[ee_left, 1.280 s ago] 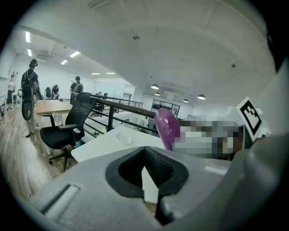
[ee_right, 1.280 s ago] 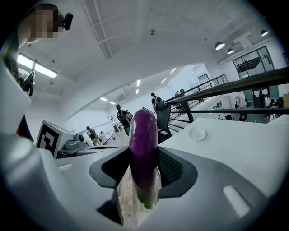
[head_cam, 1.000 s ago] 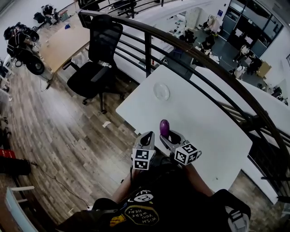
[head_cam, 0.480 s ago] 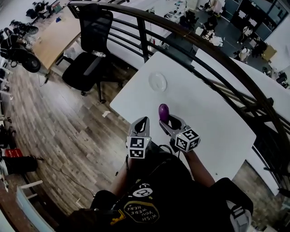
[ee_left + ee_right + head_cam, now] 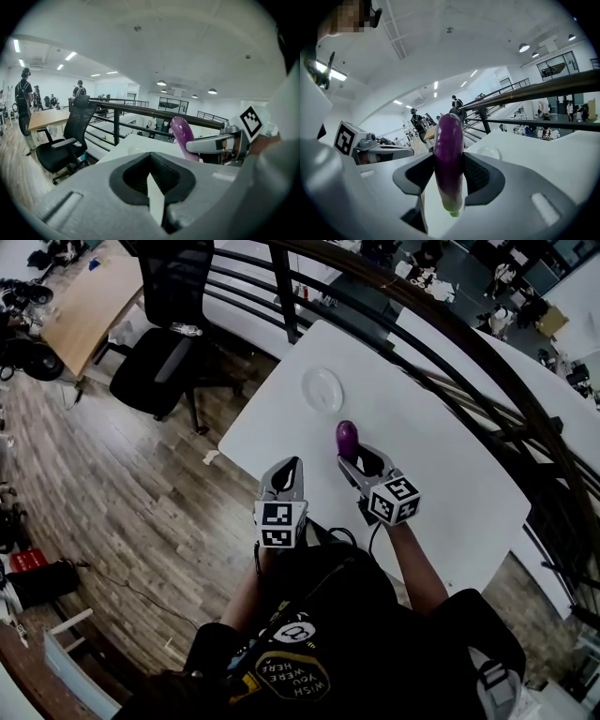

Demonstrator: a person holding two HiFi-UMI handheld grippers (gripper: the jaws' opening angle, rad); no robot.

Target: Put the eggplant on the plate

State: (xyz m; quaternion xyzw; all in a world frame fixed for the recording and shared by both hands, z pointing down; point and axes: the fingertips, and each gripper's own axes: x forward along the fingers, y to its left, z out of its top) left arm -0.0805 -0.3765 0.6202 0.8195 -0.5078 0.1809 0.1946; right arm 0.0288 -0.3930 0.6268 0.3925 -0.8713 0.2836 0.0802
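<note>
My right gripper (image 5: 360, 461) is shut on a purple eggplant (image 5: 346, 438), which stands upright between its jaws above the white table (image 5: 450, 484). In the right gripper view the eggplant (image 5: 449, 159) fills the middle, green stem end down, held by the right gripper (image 5: 449, 180). A clear round plate (image 5: 322, 390) lies on the table beyond it, near the far left corner; the plate (image 5: 488, 153) shows just right of the eggplant. My left gripper (image 5: 287, 471) hovers at the table's near edge, shut and holding nothing. From the left gripper (image 5: 153, 183), the eggplant (image 5: 182, 135) appears to the right.
A black office chair (image 5: 155, 367) stands on the wooden floor left of the table. A dark metal railing (image 5: 441, 320) runs behind the table's far edge. A wooden desk (image 5: 80, 301) is further off at the upper left.
My right gripper has carried the eggplant forward over the table, closer to the plate. The left gripper has stayed shut beside it, near the table edge.
</note>
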